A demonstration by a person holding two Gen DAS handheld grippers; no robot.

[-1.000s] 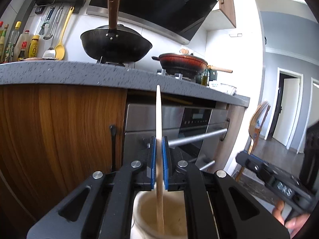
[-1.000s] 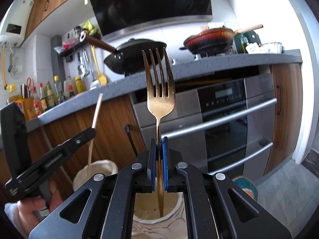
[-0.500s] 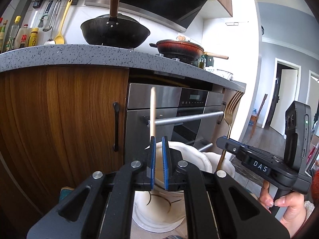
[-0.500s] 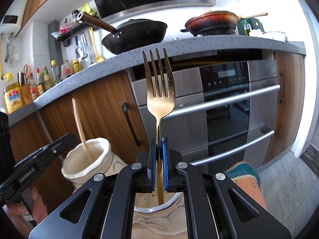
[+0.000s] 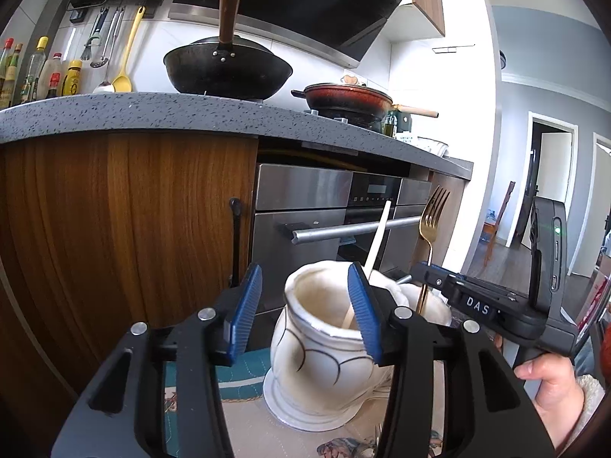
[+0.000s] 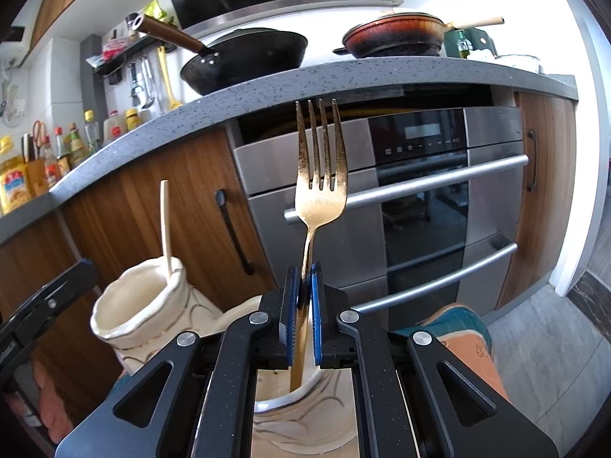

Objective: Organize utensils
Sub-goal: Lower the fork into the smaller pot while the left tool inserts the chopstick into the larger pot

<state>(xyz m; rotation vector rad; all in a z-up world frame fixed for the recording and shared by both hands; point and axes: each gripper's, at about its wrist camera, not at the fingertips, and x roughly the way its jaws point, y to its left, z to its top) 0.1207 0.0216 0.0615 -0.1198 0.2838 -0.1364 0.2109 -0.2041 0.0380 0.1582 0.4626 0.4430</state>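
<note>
A moment ago our left tool (image 5: 303, 305) pinched the pale wooden stick (image 5: 376, 239), but now its jaws are opening and it leans free inside the cream ceramic jar (image 5: 320, 358), while our right tool (image 6: 303, 315) grips tight the golden metal fork (image 6: 320, 175) over a second jar (image 6: 282, 416).

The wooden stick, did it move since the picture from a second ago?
Yes. The wooden stick stood upright between the left gripper pads; now those jaws are opening and it leans right against the oven handle, resting in the vase.
</note>
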